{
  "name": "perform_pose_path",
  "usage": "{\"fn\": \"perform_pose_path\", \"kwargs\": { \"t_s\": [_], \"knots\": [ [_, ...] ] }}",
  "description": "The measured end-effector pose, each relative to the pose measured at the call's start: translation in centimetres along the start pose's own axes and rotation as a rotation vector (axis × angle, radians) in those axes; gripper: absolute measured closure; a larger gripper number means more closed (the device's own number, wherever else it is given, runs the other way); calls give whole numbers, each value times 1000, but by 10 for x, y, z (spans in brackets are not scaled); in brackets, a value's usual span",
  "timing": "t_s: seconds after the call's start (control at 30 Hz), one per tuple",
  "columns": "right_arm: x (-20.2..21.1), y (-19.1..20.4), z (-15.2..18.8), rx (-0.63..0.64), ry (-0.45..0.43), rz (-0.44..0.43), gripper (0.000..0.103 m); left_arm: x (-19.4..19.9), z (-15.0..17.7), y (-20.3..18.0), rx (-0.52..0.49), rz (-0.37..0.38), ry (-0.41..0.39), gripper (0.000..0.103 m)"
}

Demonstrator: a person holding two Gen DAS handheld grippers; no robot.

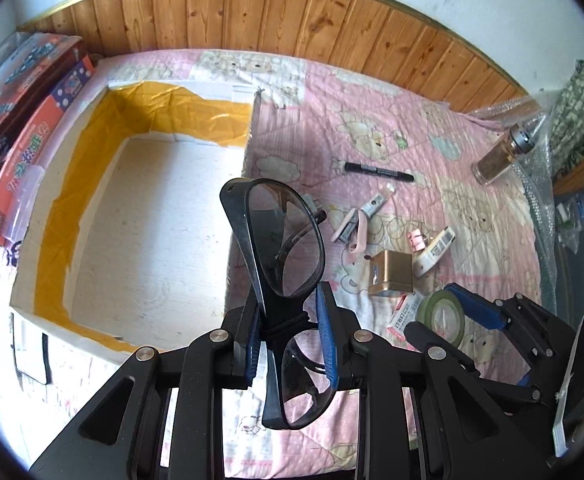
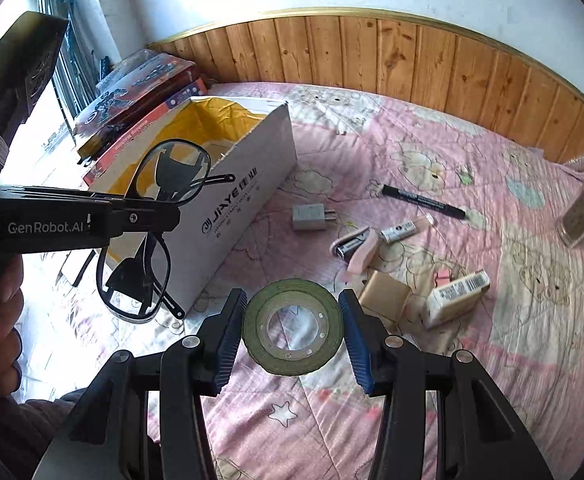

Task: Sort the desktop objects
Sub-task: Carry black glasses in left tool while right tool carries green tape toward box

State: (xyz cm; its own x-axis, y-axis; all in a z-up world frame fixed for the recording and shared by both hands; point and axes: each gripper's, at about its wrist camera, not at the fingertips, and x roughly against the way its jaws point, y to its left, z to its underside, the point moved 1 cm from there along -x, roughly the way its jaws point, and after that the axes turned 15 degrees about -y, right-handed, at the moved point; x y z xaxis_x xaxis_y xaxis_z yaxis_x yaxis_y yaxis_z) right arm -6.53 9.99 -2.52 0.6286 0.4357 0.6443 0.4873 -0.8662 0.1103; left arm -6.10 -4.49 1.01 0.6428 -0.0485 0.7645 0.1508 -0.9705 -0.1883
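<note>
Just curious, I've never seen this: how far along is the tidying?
Nothing looks sorted yet: the box shows empty. In hand: the left claw holds glasses, the right claw a tape roll. Left: marker, stapler, charger.

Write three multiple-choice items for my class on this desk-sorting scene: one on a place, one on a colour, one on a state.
1. Where does the black marker lie?
A. in the box
B. on the pink quilt
C. on the stacked game boxes

2. What colour lines the cardboard box?
A. yellow
B. green
C. blue

3. What is the left gripper doing?
A. hanging open
B. gripping the glasses
C. gripping the marker

Key: B, the marker rests on the quilt; A, yellow tape covers the inner walls; B, its pads clamp the glasses at the bridge.
</note>
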Motion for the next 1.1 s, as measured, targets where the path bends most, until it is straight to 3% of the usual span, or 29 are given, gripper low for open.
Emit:
{"fn": "perform_pose_path", "kwargs": {
  "t_s": [0.7, 1.1],
  "knots": [
    [-42, 84, -97, 228, -33, -177, 54, 15, -45, 89, 82, -119, -78, 78],
    [-91, 107, -129, 256, 4, -239, 54, -8, -55, 136, 161, -178, -35, 78]
  ]
}}
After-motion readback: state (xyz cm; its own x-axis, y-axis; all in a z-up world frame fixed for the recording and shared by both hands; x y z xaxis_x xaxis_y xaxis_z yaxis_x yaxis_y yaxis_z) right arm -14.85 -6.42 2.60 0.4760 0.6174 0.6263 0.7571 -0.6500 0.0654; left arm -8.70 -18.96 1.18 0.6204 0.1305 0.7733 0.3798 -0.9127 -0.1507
